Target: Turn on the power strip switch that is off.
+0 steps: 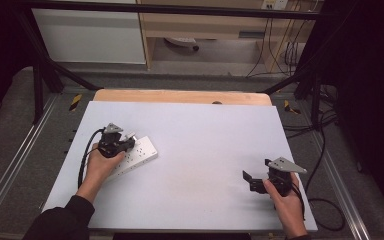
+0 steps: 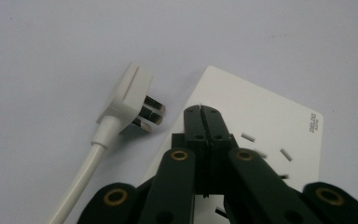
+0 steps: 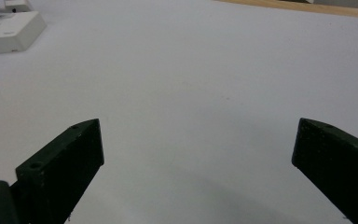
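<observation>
A white power strip [image 1: 142, 154] lies flat at the left of the white tabletop [image 1: 205, 140]. In the left gripper view its socket face [image 2: 265, 119] shows slots, and a white plug [image 2: 129, 95] lies on the table beside its end, prongs toward the strip, with the cord [image 2: 77, 182] trailing back. My left gripper [image 2: 200, 111] is shut with nothing between its jaws, tips over the strip's near end; whether they touch it I cannot tell. In the high view this left gripper [image 1: 126, 143] sits over the strip. My right gripper [image 1: 250, 180] stands open and empty at the right, its fingers [image 3: 70, 158] wide apart over bare table.
A wooden board edge [image 1: 180, 96] runs along the table's far side. Metal frame rails [image 1: 40, 90] flank the table, and cables [image 1: 325, 150] hang at the right. The strip's end [image 3: 9, 30] shows far off in the right gripper view.
</observation>
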The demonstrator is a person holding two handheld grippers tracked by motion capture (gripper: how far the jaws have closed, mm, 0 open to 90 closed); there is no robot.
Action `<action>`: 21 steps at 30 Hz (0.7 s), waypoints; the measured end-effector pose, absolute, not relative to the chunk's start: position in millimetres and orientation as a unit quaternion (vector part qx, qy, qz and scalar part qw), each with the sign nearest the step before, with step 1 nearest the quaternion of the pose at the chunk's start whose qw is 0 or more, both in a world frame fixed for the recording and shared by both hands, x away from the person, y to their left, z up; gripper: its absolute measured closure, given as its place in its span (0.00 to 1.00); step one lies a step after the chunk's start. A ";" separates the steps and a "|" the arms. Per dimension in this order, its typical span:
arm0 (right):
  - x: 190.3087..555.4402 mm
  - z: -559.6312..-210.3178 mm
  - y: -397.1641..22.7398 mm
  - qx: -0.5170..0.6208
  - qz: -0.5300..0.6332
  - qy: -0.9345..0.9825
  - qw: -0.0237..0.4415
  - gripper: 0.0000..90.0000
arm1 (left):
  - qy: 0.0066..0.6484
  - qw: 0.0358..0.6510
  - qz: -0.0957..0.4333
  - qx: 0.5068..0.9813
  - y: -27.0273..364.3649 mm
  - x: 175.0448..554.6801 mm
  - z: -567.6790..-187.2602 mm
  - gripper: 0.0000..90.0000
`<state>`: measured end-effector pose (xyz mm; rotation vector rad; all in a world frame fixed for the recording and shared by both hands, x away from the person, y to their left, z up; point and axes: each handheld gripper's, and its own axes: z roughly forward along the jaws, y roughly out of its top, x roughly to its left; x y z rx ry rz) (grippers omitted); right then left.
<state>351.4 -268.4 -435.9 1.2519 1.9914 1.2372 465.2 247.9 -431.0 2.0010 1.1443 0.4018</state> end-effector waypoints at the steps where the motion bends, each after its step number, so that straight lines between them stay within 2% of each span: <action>1: 351.4 -436.0 -268.4 0.457 0.452 0.728 0.239 0.03 | 0.450 0.389 0.160 0.788 247.5 465.1 -430.9 1.00; 21: 351.9 -436.0 -268.3 0.457 0.452 0.728 0.240 0.03 | 0.439 0.404 0.176 0.783 246.4 463.1 -430.4 1.00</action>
